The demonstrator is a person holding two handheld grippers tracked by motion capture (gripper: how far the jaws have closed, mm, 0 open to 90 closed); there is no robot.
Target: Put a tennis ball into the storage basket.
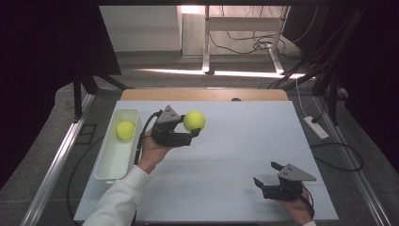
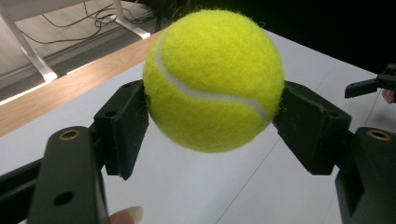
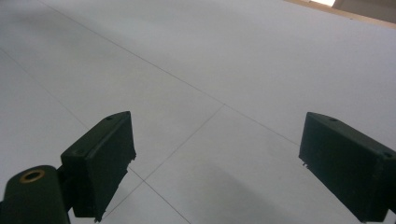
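A ball [image 1: 194,120] is held aloft in the left tongs [image 1: 190,131], presumably for the bin [image 1: 109,165], while the right tongs [image 1: 266,175] are kept wide, idle above the desk [image 1: 226,155].

White power strip [image 1: 315,127] is lying on the floor right of my table; cables [image 1: 244,42] are trailing around the far frame legs [image 1: 206,40].
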